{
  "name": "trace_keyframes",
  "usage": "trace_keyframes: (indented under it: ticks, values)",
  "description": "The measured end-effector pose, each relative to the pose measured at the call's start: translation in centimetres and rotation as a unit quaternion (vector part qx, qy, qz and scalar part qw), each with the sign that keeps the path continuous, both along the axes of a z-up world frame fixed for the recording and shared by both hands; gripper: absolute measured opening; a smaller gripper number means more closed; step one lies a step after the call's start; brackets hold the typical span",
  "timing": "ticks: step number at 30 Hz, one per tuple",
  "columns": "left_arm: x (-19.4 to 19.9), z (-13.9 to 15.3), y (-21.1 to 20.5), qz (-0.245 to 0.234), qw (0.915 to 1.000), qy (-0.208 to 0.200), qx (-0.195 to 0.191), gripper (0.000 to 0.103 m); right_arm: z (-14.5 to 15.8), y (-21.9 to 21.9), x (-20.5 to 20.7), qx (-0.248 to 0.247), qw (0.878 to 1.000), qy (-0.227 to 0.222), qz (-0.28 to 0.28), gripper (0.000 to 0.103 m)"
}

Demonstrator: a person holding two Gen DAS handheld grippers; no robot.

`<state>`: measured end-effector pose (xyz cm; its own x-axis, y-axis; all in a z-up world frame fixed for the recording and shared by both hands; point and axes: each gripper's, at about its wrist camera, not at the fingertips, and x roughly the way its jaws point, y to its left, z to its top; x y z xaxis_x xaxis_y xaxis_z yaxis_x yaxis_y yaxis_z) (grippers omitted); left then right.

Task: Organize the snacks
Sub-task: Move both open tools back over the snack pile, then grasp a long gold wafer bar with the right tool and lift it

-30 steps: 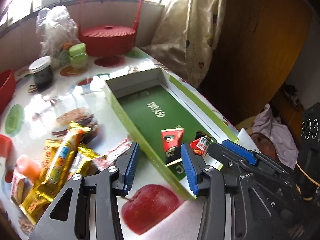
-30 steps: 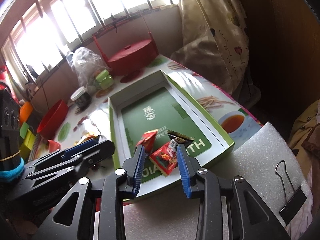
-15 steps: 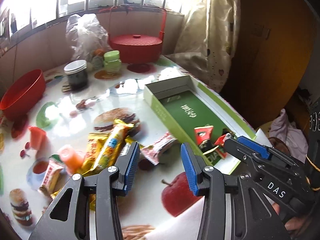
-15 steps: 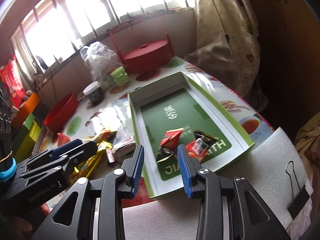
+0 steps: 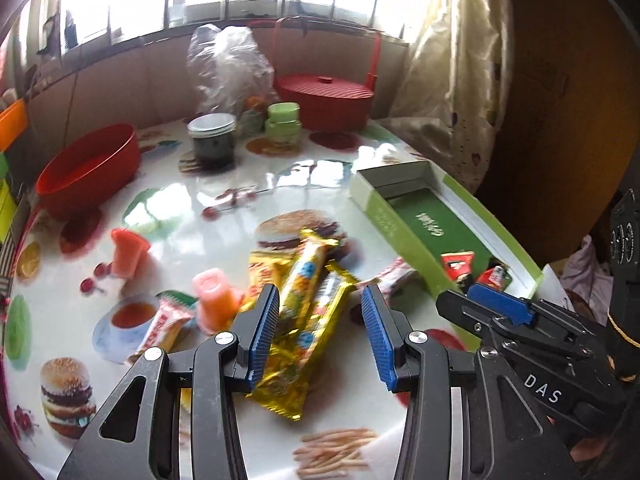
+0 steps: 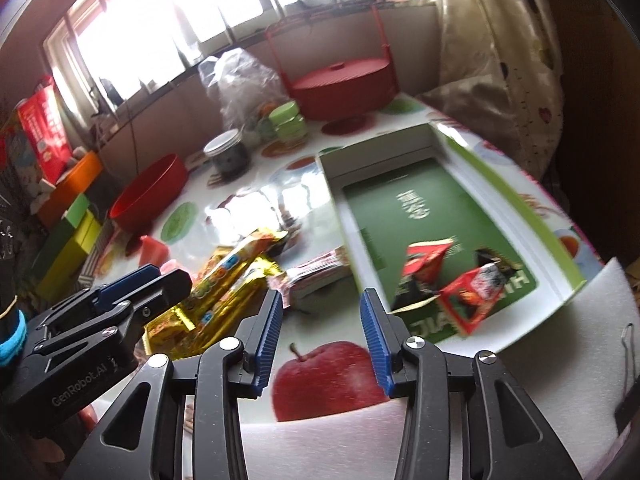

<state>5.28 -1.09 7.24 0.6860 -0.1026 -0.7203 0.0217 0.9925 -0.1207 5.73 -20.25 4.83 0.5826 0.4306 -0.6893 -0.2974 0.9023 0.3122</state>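
Both cameras ride on hand-held grippers, looking forward and down along their fingers across the table (image 5: 224,200) toward the far window. The left view sits close over the yellow snack packets (image 5: 304,304); the right view faces the green box (image 6: 436,216). Both share packets, box and red bowl (image 5: 88,168).

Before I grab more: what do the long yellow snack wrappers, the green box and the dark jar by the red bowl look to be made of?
Yellow snack wrappers: thin metallised plastic film, by the shiny, crinkled gold edges. Green box: probably printed cardboard with matte white inner walls and folded corners. Dark jar: clear glass or plastic, I can't tell which, with a silvery, likely metal, lid.
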Motion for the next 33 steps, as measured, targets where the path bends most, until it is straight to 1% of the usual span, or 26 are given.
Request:
trace_keyframes:
  ticks: [7,13,18,21,24,33]
  values:
    - [-0.9,-0.9,3.7,0.034,0.9991,0.002,-0.024,0.044,-1.3,2.8,0.8,-0.002,0.999,0.026,0.029,0.041]
    - [-1.5,-1.6,6.3,0.061,0.9976,0.005,-0.031,0.044,-2.4,5.3,1.7,0.003,0.998,0.051,0.048,0.042]
    - [-2.0,-2.3,7.9,0.082,0.9959,0.012,-0.037,0.044,-2.9,7.2,2.1,-0.002,0.997,0.057,0.061,0.042]
    - [-2.2,-2.5,8.5,0.085,0.9955,0.011,-0.042,0.044,-3.2,8.2,2.4,-0.009,0.996,0.064,0.065,0.043]
    - [-2.3,-2.5,8.7,0.084,0.9953,0.009,-0.046,0.044,-3.4,8.7,2.5,-0.009,0.996,0.07,0.062,0.045]
    - [-2.1,-2.8,9.0,0.08,0.9951,0.011,-0.056,0.044,-3.9,10.3,2.6,-0.032,0.995,0.068,0.067,0.046]
